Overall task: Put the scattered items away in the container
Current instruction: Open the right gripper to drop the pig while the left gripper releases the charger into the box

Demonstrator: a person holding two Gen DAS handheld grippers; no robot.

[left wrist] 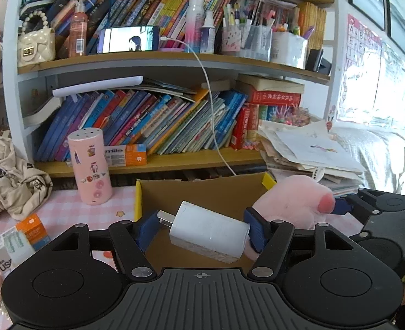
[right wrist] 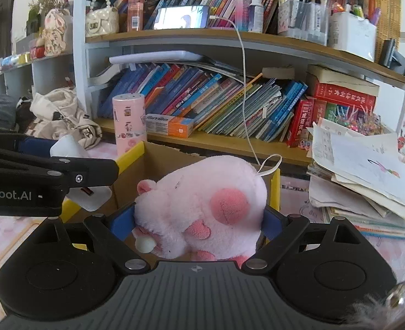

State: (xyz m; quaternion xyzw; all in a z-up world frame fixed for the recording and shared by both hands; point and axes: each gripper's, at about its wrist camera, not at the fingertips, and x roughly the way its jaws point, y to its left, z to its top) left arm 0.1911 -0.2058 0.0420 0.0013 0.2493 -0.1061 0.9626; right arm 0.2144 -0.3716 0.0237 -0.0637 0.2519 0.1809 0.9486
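My left gripper (left wrist: 199,229) is shut on a white charger plug (left wrist: 209,232), held crosswise over the open cardboard box (left wrist: 202,189) with yellow edges. The plug's metal prongs rest against the left blue pad. In the right wrist view, my right gripper (right wrist: 201,220) is shut on a pink plush toy (right wrist: 202,206), above the same box (right wrist: 158,162). The plush (left wrist: 293,200) shows at the right of the left wrist view, with the right gripper behind it. In the right wrist view the left gripper (right wrist: 64,170) and its plug (right wrist: 89,196) reach in from the left.
A pink sticker-covered canister (left wrist: 90,165) stands left of the box on the pink checked cloth. An orange-and-white carton (left wrist: 15,239) lies at the near left, and a beige garment (left wrist: 9,178) beyond it. A paper stack (left wrist: 309,154) sits right. Bookshelves (left wrist: 152,162) rise behind, with a white cable (left wrist: 210,110) hanging.
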